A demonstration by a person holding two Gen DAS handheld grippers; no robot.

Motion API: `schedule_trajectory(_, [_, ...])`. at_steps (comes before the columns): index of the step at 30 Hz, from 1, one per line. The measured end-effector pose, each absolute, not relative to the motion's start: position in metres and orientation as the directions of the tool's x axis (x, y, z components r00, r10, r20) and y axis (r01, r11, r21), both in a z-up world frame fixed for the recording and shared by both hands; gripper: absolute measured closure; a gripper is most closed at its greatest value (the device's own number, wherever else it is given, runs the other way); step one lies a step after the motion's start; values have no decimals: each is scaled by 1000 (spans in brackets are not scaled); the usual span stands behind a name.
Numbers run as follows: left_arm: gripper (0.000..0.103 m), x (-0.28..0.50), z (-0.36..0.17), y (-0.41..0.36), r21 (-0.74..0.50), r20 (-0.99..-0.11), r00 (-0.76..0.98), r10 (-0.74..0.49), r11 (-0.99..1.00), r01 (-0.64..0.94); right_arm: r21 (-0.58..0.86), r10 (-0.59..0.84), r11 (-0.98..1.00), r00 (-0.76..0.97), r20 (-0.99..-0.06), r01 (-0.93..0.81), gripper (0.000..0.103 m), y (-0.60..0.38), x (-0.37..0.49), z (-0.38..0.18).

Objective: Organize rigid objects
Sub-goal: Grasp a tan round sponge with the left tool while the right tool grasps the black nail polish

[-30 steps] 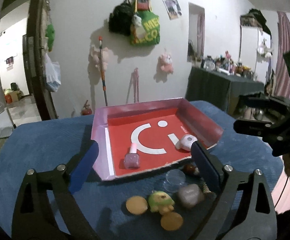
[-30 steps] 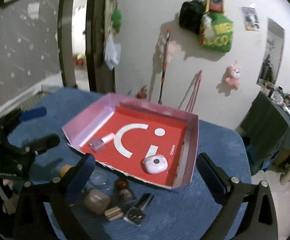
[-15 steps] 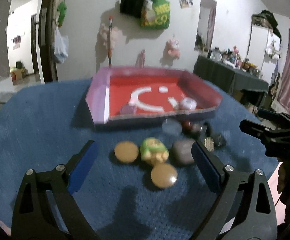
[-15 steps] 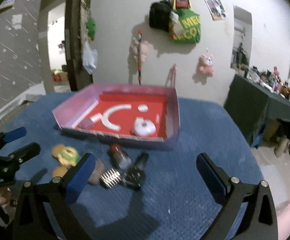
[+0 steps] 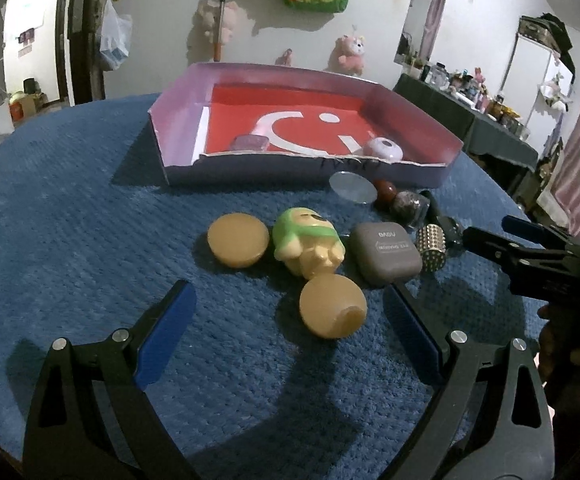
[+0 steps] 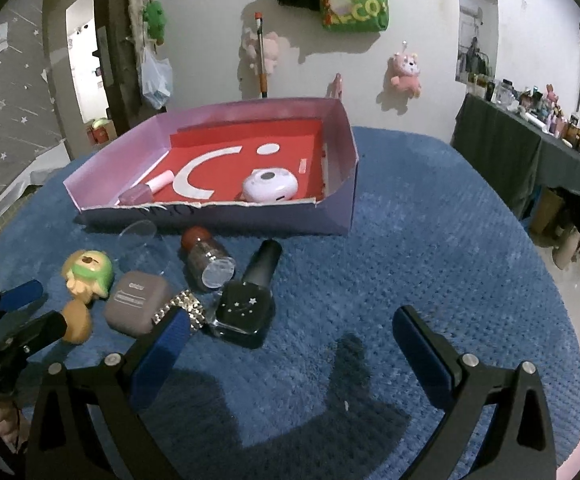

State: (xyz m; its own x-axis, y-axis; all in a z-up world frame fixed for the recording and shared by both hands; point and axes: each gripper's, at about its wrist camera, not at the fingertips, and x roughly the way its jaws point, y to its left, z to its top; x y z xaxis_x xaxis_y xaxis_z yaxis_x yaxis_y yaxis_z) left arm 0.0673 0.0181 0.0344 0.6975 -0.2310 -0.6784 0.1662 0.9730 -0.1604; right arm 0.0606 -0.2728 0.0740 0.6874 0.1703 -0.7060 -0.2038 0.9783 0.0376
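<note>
While only two items lie in the box (image 6: 342,184), sorting looks early: a pink bottle (image 6: 146,190) and a white case (image 6: 270,188).
Left gripper (image 5: 286,340) and right gripper (image 6: 290,344) both spread wide, grasping nothing, low over the worktop (image 6: 430,248). Black polish bottle (image 6: 250,296) lies flat in front of the box, long axis cap-toward-box; toy (image 5: 310,244), grey case (image 5: 386,256) and others unsorted.

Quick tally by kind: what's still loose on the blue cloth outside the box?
Tan domes: 2
Green-capped figurine: 1
Grey earbud case: 1
Studded cylinder: 1
Clear disc: 1
Nail polish bottles: 2
Total: 8
</note>
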Motion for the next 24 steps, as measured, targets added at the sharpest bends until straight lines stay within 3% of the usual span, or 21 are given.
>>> schedule_trajectory(24, [8,85,24,8,-113,-734,643,-221,972,205,43,140,984,608,-781,-172,0,-280,83,57])
